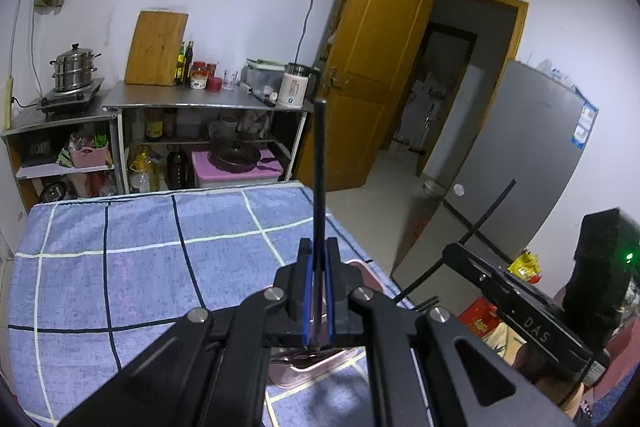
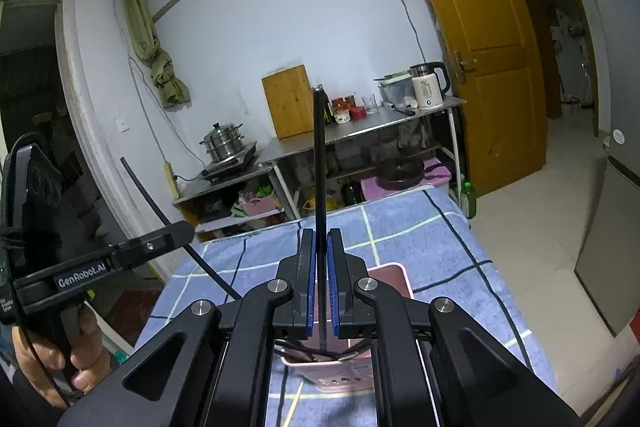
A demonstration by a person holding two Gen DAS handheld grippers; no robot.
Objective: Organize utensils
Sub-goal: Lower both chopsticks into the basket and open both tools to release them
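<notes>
Black chopsticks, one per gripper, both held above the pink bin (image 2: 390, 277) on the blue checked cloth (image 1: 140, 267). Left gripper (image 1: 319, 291): blue pads (image 1: 307, 295) pressed together on the lower part of a black chopstick (image 1: 319, 167), shaft rising nearly upright past the fingertips, lower end hidden among the gripper body. Right gripper (image 2: 320, 287): pads likewise pinched on a second black chopstick (image 2: 319, 155), its lower tip reaching down toward the bin, where more dark utensils (image 2: 308, 351) lie; exact contents too shadowed to identify. Seen from the opposite cameras, each stick slanted rather than plumb, crossing its fingers at an angle. One pale wooden chopstick (image 2: 295, 405) lying on the cloth just in front of the bin, outside it, not yet gathered. Likely step: lowering the gripped sticks into the bin. Risks, as judgement only: thin smooth shafts held at one narrow point, so apt to pivot or slide between the pads if a tip catches the bin wall or the utensils inside; grippers close together over one small opening, hence possible collision of fingers or crossing of sticks; light plastic bin on soft cloth, liable to tip or shift under a sideways push; early release sending a stick bouncing off the rim onto the cloth or floor.
</notes>
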